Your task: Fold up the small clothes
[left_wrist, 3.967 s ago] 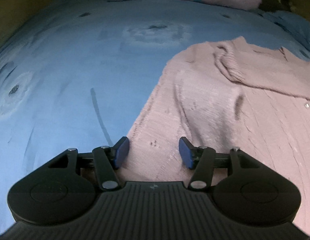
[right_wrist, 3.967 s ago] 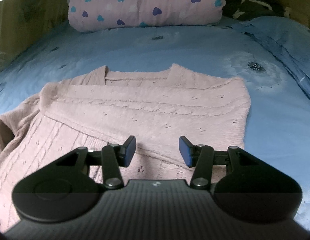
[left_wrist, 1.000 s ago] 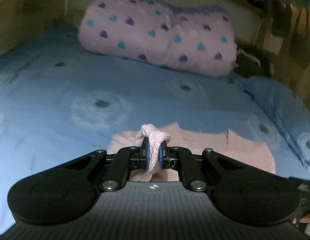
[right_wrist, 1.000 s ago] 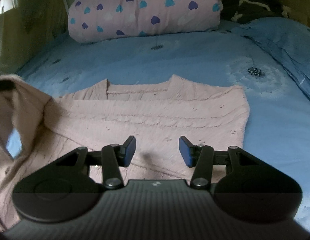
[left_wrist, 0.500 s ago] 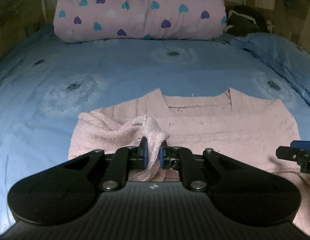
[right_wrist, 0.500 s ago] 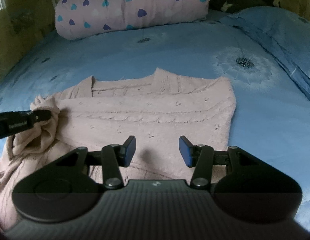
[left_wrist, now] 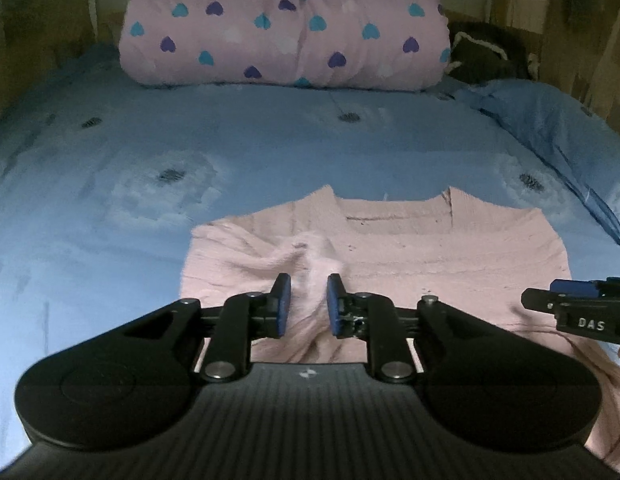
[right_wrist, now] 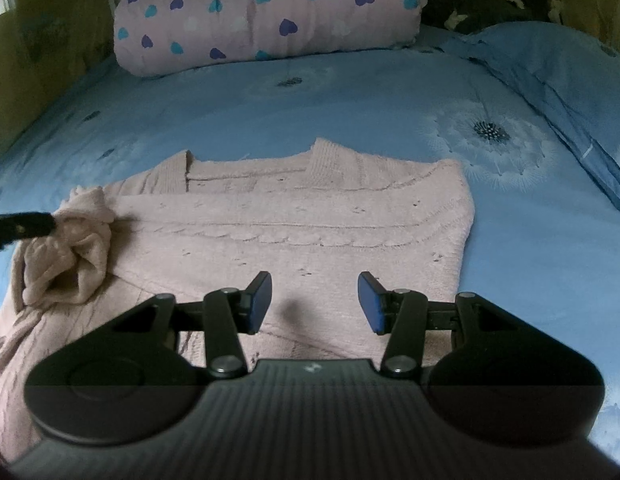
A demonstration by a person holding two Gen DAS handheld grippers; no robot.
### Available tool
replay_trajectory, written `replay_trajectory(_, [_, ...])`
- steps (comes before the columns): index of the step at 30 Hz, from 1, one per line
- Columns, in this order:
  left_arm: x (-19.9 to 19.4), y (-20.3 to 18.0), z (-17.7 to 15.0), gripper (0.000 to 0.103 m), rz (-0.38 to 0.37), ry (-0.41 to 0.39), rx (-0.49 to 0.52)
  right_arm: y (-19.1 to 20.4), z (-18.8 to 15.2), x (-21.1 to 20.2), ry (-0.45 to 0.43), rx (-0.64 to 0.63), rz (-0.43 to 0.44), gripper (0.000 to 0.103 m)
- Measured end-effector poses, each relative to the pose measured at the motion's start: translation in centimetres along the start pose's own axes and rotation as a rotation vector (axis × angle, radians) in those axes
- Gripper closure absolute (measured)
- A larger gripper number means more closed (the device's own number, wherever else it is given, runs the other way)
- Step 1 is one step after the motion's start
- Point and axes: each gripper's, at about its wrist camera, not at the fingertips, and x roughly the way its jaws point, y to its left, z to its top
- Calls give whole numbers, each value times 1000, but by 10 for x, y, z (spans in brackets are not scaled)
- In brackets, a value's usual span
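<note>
Sweater [right_wrist: 318, 220] lies on blue bedspread [right_wrist: 310, 108] (heart-print pillow [right_wrist: 265, 12] beyond).

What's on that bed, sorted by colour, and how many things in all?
Pink: 2, the sweater and the heart-print bundle
Blue: 2, the bedspread and the folded cover
Dark: 1, a garment by the bundle
Total: 5

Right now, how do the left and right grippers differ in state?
The left gripper has narrow, opening jaws with the bunched sleeve of the pink knitted sweater between them; the right gripper stands wider, with nothing between its jaws. Both are black with blue pads, over the sweater.
</note>
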Motion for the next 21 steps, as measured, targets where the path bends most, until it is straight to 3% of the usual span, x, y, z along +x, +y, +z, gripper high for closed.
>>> replay_trajectory(8, [-32,36,-4,75,79,-5,-23,10,-2,-1,-3,-31,6,53])
replay_trajectory(17, [-21,91,-25,74,194,44,-137,26,-9,-5,1,-62,39,53])
replay_trajectory(21, [-11,112,-36,74,199,76,-204,38,-13,-7,-1,-94,40,53])
